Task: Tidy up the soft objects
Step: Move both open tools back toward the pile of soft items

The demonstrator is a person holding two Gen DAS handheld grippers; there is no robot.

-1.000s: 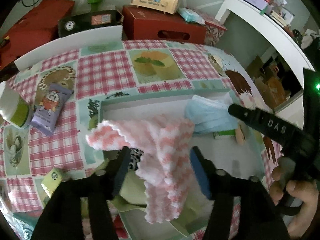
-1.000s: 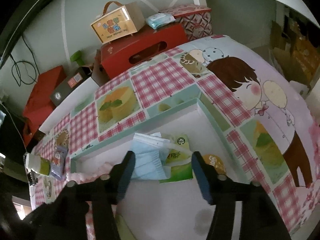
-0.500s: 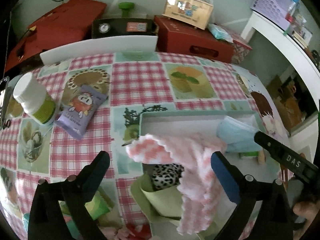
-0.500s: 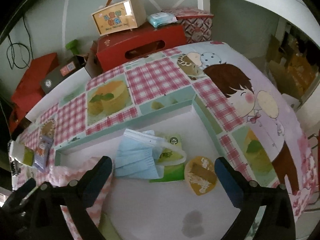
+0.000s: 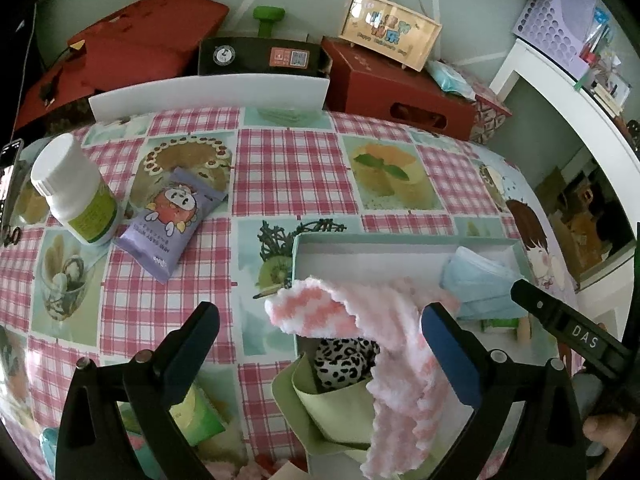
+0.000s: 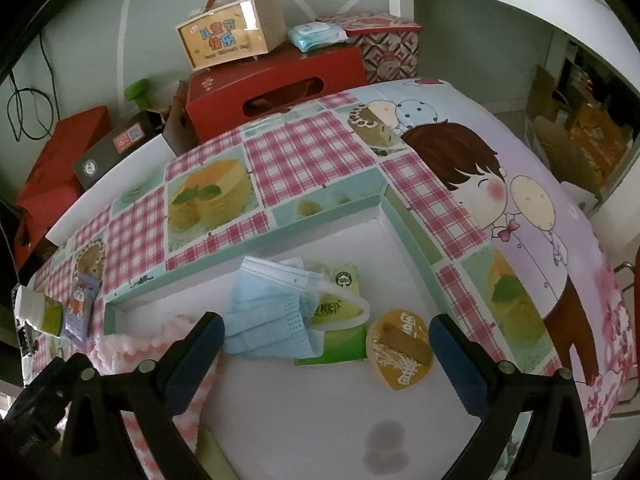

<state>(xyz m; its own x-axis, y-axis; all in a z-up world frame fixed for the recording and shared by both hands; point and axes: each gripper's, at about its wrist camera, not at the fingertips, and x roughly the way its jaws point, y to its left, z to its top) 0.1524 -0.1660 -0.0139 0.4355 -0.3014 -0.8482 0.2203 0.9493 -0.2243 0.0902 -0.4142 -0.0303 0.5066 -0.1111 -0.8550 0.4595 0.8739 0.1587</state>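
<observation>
Hovering both tools over the box (image 5: 360,240), jaws spread wide on each, nothing gripped. Left tool (image 5: 320,344) sits at the box's near-left corner; right tool (image 6: 326,354) over the box's middle. Pink cloth (image 5: 384,320) is draped across the box's left end, one corner sticking out over the rim, rest trailing down the near side onto a green pouch (image 5: 340,404) w/ a leopard-print bit (image 5: 344,356) inside. Mask (image 6: 272,312) lies inside the box toward the far wall, on a green packet (image 6: 340,308); round yellow pack (image 6: 400,348) just beside. Step, I'd say: cloth dropped in, not tidy yet. Next prob needs the left tool to tuck that overhanging corner in, or go for another soft item on the table (image 5: 292,164) outside the box.
</observation>
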